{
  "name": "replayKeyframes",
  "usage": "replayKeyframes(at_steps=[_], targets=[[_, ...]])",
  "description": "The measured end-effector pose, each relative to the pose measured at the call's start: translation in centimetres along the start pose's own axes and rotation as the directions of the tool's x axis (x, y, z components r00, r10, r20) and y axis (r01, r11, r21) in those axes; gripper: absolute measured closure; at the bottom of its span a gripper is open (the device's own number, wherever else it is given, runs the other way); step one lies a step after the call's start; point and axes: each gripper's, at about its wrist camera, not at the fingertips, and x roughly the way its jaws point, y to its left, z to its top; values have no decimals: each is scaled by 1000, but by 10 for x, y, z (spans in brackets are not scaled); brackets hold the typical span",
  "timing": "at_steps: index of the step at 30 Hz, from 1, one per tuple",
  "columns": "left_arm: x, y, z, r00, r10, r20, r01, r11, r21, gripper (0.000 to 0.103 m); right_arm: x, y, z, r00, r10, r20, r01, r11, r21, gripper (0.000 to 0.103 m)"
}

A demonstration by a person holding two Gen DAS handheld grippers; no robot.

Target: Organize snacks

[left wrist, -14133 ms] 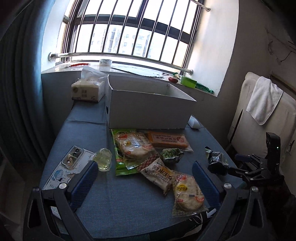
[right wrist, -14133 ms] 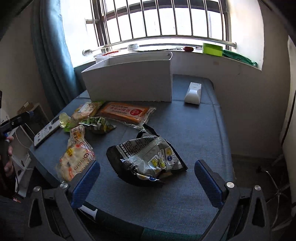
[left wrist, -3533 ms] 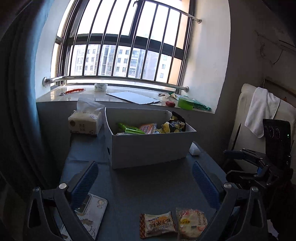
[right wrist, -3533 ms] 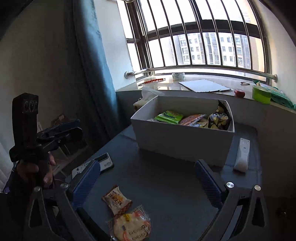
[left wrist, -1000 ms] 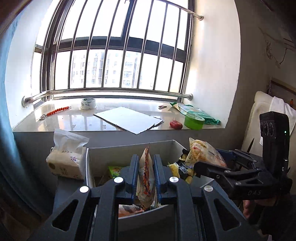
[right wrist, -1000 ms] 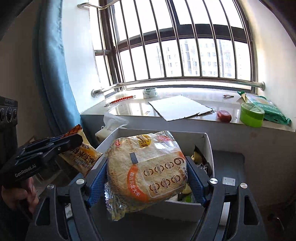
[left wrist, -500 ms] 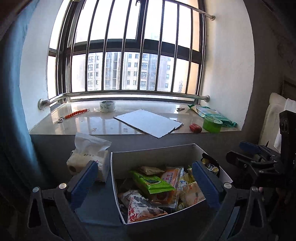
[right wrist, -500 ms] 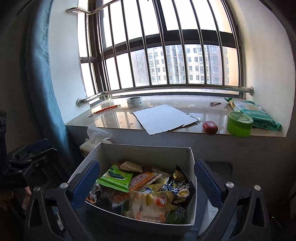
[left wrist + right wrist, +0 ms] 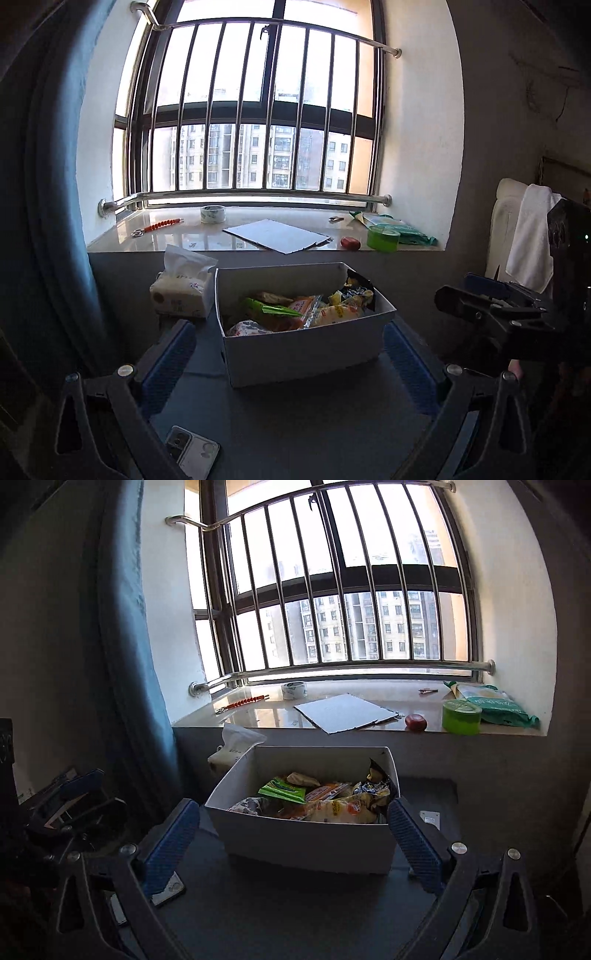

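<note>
Having dropped their last packets into the white box [image 9: 303, 354], both hand-held grippers, left [image 9: 291, 365] and right [image 9: 295, 845], now hang wide open and empty before it, so sorting looks finished.

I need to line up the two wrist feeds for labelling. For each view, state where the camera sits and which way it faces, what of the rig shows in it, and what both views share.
Left wrist: sits on the left gripper, faces the white box and window; own open blue fingers show, right gripper at right edge.
Right wrist: sits on the right gripper, faces the same box from its right; own open fingers show, left gripper at left edge.
Shared: box of snacks, tissue pack, green tub.
</note>
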Motion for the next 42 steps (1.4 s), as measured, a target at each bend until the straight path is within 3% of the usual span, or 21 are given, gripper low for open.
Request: replayKeyframes(at_steps=[3, 6, 9, 14, 42], targets=[[-18, -6, -18, 999, -12, -49, 11, 999, -33, 0, -26, 4, -20, 1000, 7, -11, -7, 1000, 18, 0], [-36, -17, -33, 998, 29, -50, -30, 999, -23, 0, -50, 11, -41, 999, 25, -31, -24, 999, 22, 0], [-47, -24, -38, 999, 7, -44, -9, 1000, -27, 0, -68, 18, -58, 999, -10, -50, 11, 1000, 17, 0], [-51, -36, -39, 999, -1, -46, 1, 1000, 3, 0, -86, 23, -61, 998, -45, -42, 44, 999, -17, 0], [-46, -39, -38, 998, -13, -66, 14, 1000, 8, 0, -89, 26, -63, 998, -36, -53, 35, 999, -23, 0]])
